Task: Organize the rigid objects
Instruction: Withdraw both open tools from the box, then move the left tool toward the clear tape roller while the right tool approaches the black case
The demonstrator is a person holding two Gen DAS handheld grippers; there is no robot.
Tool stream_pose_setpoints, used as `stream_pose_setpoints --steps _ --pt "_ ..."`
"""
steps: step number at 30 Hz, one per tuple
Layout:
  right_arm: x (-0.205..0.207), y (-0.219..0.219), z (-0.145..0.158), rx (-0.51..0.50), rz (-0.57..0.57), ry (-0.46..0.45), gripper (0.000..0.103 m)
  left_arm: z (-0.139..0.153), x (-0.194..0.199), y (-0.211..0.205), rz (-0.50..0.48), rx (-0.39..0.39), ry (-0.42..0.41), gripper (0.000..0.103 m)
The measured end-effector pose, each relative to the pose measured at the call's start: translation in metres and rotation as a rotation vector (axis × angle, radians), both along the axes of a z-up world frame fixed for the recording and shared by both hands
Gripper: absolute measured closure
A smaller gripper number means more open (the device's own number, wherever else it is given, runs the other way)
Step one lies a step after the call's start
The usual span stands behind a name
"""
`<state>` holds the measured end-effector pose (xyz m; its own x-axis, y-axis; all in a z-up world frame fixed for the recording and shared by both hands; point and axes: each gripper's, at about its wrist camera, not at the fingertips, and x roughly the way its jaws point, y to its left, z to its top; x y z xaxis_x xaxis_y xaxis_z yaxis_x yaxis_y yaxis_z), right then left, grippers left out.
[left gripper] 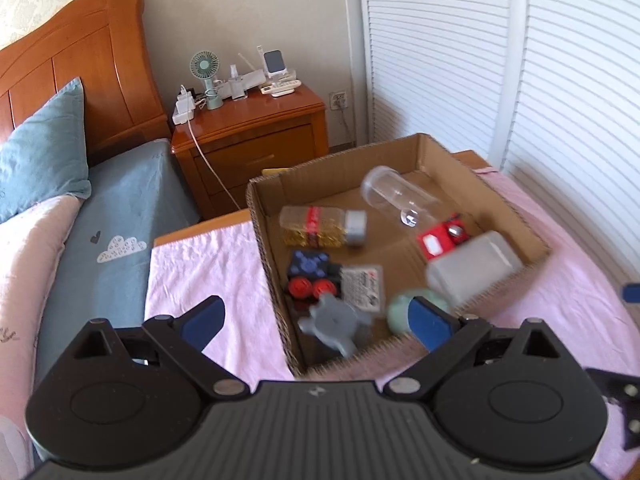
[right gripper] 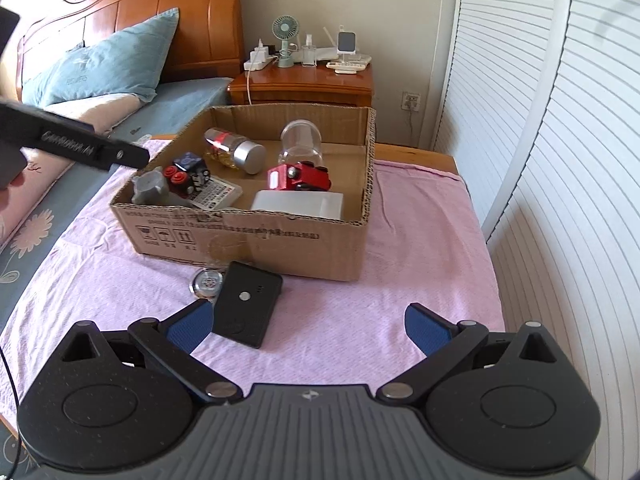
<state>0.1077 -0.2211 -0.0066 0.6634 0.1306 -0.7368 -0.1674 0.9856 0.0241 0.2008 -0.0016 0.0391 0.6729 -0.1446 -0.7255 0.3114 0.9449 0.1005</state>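
An open cardboard box (left gripper: pixel 400 152) (right gripper: pixel 248 240) sits on a pink cloth. It holds a clear jar (left gripper: pixel 396 196), a gold-filled bottle (left gripper: pixel 320 226), a red toy car (left gripper: pixel 440 240), a white container (left gripper: pixel 472 268), a black toy with red wheels (left gripper: pixel 312 276), a grey knob (left gripper: pixel 334 322) and a green ball (left gripper: pixel 396 308). My left gripper (left gripper: pixel 316 322) hovers open over the box's near left corner with nothing between its fingers. My right gripper (right gripper: pixel 310 328) is open above the cloth. A flat black device (right gripper: pixel 246 306) lies by its left finger, beside a round glassy disc (right gripper: pixel 206 282).
The pink cloth (right gripper: pixel 420 260) covers a small wooden table beside a bed (left gripper: pixel 116 208) with a blue pillow (left gripper: pixel 44 144). A wooden nightstand (left gripper: pixel 256 136) with a fan and chargers stands behind. White louvred doors (left gripper: pixel 560 80) run along the right.
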Motion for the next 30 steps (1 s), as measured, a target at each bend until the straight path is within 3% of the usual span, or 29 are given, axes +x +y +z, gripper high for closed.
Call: stream_pose_setpoints --steps 6,14,25,30 --pt "-0.010 0.006 0.006 0.017 0.018 -0.018 0.000 0.007 -0.043 -0.001 0.006 -0.009 0.014 0.005" --pt "-0.016 0.010 0.000 0.025 0.040 -0.019 0.000 0.016 -0.093 -0.002 0.020 0.000 -0.058 0.004" --pt "-0.001 0.012 -0.033 0.039 0.028 0.031 0.000 -0.037 -0.109 0.007 0.142 -0.084 -0.066 0.001" --pt "0.008 0.017 -0.044 0.043 0.033 0.040 0.000 -0.056 -0.108 0.008 0.192 -0.068 -0.088 0.001"
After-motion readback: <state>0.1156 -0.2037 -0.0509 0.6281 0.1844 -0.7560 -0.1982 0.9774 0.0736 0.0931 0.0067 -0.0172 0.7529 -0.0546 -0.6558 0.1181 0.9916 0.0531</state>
